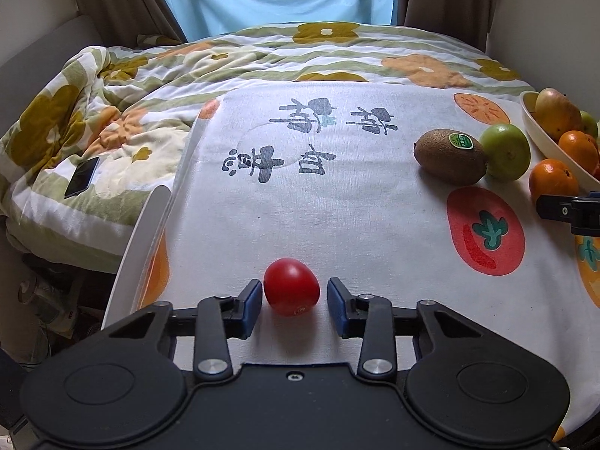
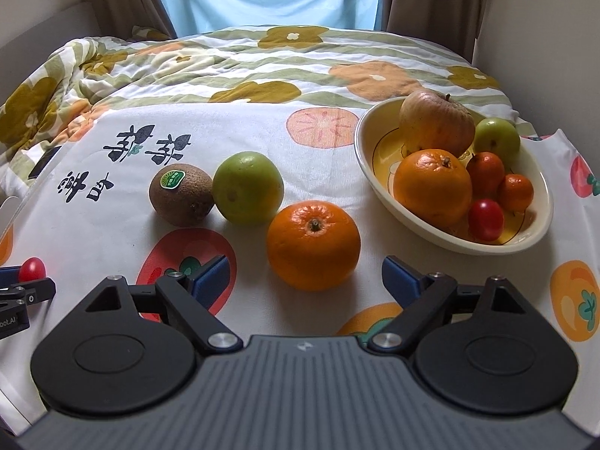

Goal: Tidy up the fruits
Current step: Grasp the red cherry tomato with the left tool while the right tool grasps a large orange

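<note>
A small red tomato (image 1: 291,286) lies on the printed cloth between the fingers of my left gripper (image 1: 294,305), which is open around it; the left pad is almost touching, the right pad stands apart. It also shows at the left edge of the right wrist view (image 2: 32,269). My right gripper (image 2: 305,281) is open and empty, just behind a loose orange (image 2: 313,245). A kiwi (image 2: 181,194) and a green fruit (image 2: 247,187) lie side by side on the cloth. A cream bowl (image 2: 378,180) at the right holds several fruits.
The table's left edge (image 1: 142,232) drops off beside a bed with a flowered quilt (image 1: 112,112). A phone (image 1: 81,177) lies on the quilt. Curtains and a window stand behind. The right gripper's finger shows in the left wrist view (image 1: 562,210).
</note>
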The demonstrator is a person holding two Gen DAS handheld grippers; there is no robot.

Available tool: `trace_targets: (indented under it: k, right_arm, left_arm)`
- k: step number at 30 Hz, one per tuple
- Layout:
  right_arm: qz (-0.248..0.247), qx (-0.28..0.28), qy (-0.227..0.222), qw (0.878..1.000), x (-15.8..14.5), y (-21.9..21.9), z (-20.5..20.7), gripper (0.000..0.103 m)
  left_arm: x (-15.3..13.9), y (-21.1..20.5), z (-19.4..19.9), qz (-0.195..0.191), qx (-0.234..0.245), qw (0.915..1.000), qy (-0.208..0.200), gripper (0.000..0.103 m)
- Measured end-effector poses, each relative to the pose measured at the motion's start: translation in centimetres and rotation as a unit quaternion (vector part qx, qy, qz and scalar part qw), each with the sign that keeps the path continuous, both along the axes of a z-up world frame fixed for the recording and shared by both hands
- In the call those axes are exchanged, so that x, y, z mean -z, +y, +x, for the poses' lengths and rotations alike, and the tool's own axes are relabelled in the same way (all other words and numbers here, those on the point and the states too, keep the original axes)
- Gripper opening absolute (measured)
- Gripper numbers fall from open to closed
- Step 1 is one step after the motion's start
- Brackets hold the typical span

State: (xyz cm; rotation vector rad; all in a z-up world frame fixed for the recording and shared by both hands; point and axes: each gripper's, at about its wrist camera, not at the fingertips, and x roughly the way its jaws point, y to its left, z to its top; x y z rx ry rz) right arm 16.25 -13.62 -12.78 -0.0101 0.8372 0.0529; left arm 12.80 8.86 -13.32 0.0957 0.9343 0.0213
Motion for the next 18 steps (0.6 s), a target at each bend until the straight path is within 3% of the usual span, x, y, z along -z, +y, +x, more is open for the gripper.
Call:
trace_targets:
  k: [4,9,18]
  right_arm:
    - [0.004,0.003,0.0,1.0,0.1,0.0,0.2,0.103]
    - [0.0,0.0,0.007,1.0,0.5,0.3,0.9,0.091]
    - [0.001,0.008,0.011,1.0,1.1,0.1,1.7,0.081]
  left_arm:
    - [-0.1,0.1,0.0,-0.003,0.001,1.0,0.003,0.035]
    - [-0.1,0.6,0.0,-0.009,-0.006,0.9999,0.006,0.035]
    - [-0.2,0.7,-0.4,-0.01,-0.01,0.9999,0.008,0.035]
